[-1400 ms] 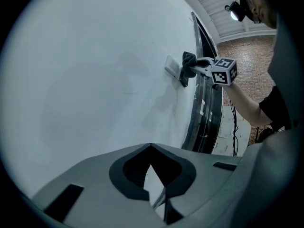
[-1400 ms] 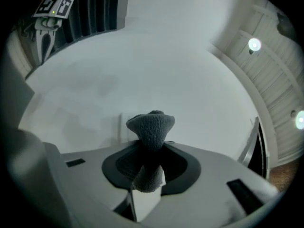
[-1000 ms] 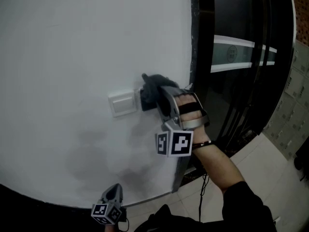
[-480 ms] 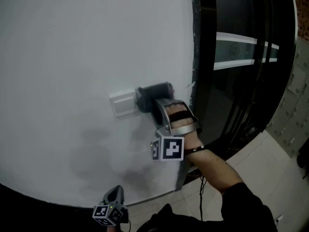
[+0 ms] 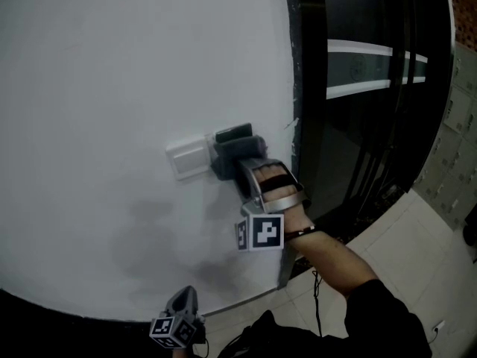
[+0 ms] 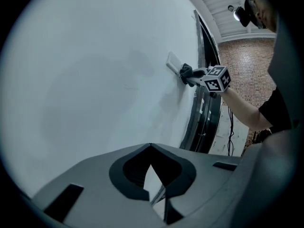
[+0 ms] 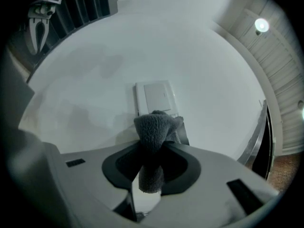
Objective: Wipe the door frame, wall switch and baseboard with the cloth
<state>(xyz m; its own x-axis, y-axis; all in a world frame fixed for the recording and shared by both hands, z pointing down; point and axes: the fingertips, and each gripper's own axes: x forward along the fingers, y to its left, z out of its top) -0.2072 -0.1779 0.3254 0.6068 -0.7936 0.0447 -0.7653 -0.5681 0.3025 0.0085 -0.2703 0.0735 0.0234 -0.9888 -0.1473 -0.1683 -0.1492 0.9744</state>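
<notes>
We hold the right gripper (image 5: 235, 152) up against the white wall (image 5: 112, 66), with its jaws pinching a dark grey cloth (image 5: 232, 135). In the right gripper view, the cloth (image 7: 154, 127) stands bunched between the pads and folds forward toward the wall. Its front end touches the lower edge of the white wall switch (image 7: 155, 96). From the head view, the wall switch (image 5: 188, 159) sits just to the left of the cloth, and the black door frame (image 5: 297, 88) runs up the wall close by on the right. Our left gripper (image 5: 179, 324) hangs low, well apart from the switch, near the bottom of the wall. In its own view the jaws are pressed together at the tips and hold nothing. Pale floor tiles (image 5: 417, 245) show beyond the door frame.
</notes>
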